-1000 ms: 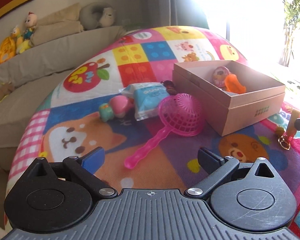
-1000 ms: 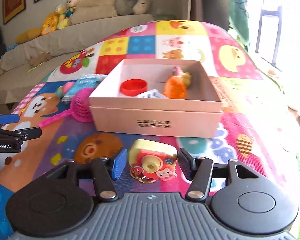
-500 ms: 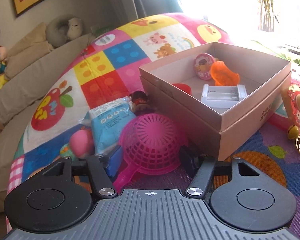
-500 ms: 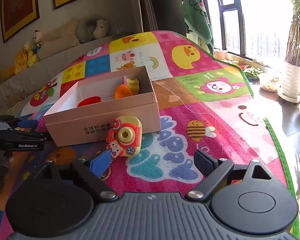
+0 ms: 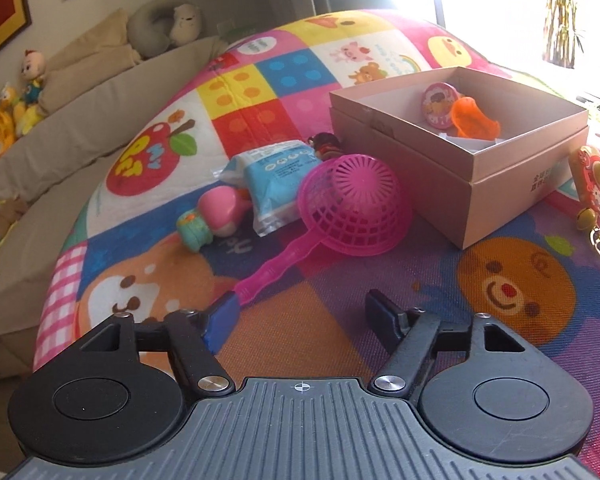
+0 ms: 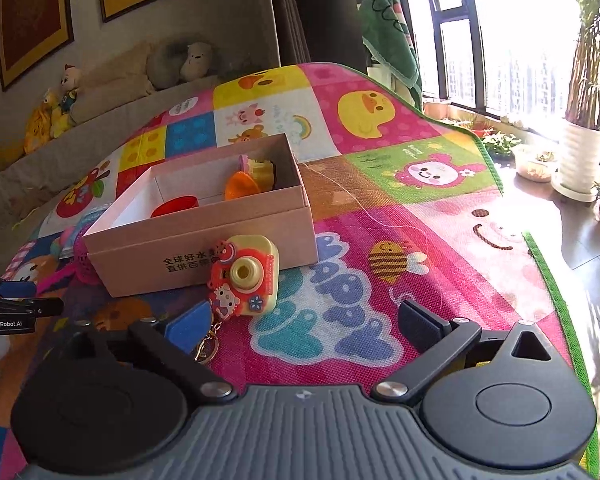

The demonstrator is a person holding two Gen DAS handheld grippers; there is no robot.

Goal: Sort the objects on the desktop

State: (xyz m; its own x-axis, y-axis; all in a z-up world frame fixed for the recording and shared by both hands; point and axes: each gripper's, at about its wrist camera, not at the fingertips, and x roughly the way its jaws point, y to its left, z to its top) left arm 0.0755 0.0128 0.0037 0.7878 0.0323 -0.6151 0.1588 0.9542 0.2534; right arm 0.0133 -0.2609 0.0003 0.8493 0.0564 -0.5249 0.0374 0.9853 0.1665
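Note:
A pink cardboard box (image 5: 500,184) stands on the colourful play mat (image 5: 300,320) and holds an orange toy (image 5: 474,118), a round pink badge (image 5: 438,102) and a red lid (image 6: 176,206). A pink plastic sieve (image 5: 352,208) lies upside down left of the box, its handle end beside my left gripper's blue fingertip (image 5: 222,316). My left gripper (image 5: 300,314) is open and empty. A toy camera keychain (image 6: 244,276) leans on the box front, just ahead of my right gripper's left finger. My right gripper (image 6: 300,326) is open and empty.
A blue tissue pack (image 5: 276,180), a pink and green toy (image 5: 212,220) and a small dark figure (image 5: 326,146) lie left of the box. A sofa with plush toys (image 5: 24,96) is behind. Potted plants (image 6: 580,148) stand by the window on the right.
My left gripper has drawn back from the sieve's bowl toward its handle end and opened wider. My right gripper has let go of the toy camera, opened and turned right.

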